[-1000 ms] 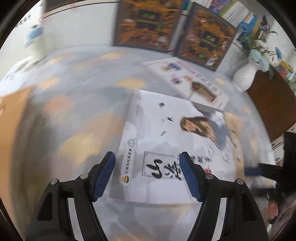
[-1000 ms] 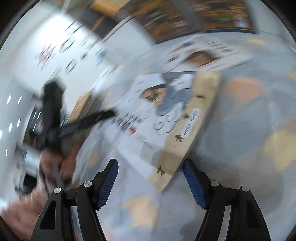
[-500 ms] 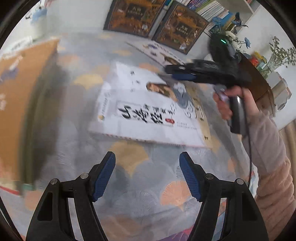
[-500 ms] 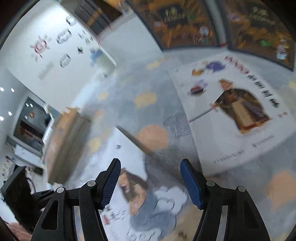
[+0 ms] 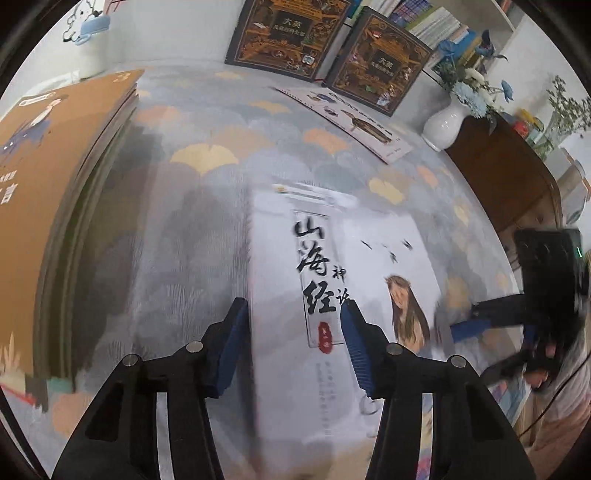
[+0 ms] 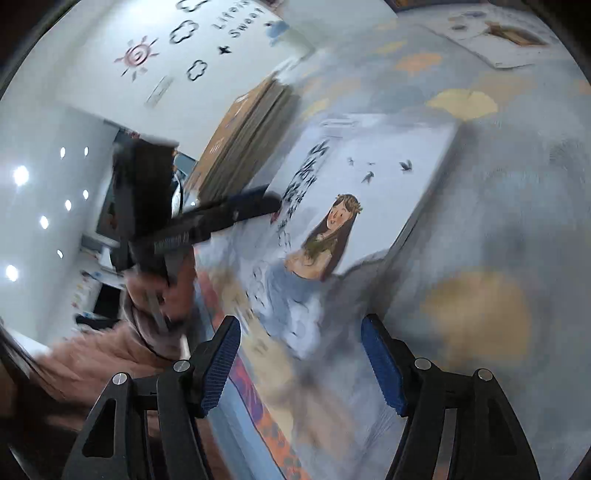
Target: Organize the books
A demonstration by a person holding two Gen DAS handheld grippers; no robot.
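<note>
Lying flat on the patterned rug (image 5: 207, 173), the white book (image 5: 332, 288) with the long-haired girl on its cover is taken here as the landmark. The left gripper (image 5: 293, 339) is held over the book's near left part; its jaws have just been closing, yet both blue pads are seen apart with only the cover showing between them, so nothing is gripped. The right gripper (image 6: 301, 360) is poised at the book's near right edge, its jaws wide apart and empty, with a blurred orange-edged book (image 6: 255, 398) lying under the white book's near end.

Left of the white book a stack of brown books (image 5: 55, 192) is seen; beyond it a thin picture book (image 5: 354, 122) lies flat, and two dark ornate volumes (image 5: 288, 33) lean against the shelf. A white vase (image 5: 445, 123) stands beyond and to the right.

Several risks can be judged. If the left jaws are closed on the flat cover alone, the cover could be creased or the book dropped open. The two grippers, working close together at the same book, could be knocked together. The book beneath could be dragged along if the edge is not separated cleanly.
</note>
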